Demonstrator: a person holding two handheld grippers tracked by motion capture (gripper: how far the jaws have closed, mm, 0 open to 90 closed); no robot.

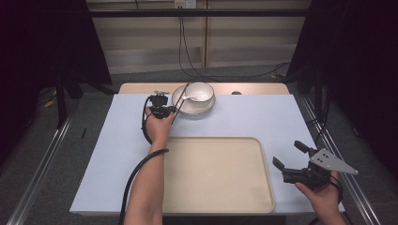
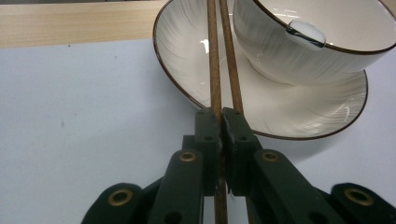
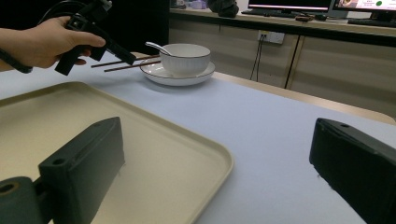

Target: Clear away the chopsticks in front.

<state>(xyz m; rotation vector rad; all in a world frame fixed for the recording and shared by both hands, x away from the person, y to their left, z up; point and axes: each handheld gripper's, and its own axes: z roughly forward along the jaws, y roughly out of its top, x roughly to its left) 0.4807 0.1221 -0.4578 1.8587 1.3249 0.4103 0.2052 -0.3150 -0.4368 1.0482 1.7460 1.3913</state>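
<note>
A pair of brown chopsticks (image 2: 214, 56) lies with its far ends over the rim of a white plate (image 2: 289, 112). My left gripper (image 2: 221, 117) is shut on their near ends. On the plate stands a white bowl (image 2: 299, 56) with a spoon (image 2: 306, 33) resting on its rim. In the high view the left gripper (image 1: 172, 109) sits just left of the plate (image 1: 206, 108) and bowl (image 1: 201, 92) at the table's far middle. My right gripper (image 1: 288, 153) is held open with nothing in it at the right edge of a beige tray (image 1: 216, 173). Its jaws stand wide apart over the tray's corner (image 3: 205, 154).
The large beige tray lies on the near half of the light blue table cover (image 1: 263, 117). A wooden table edge (image 1: 141, 88) runs behind the plate. Cables (image 1: 187, 56) hang behind the table, and dark curtains flank it.
</note>
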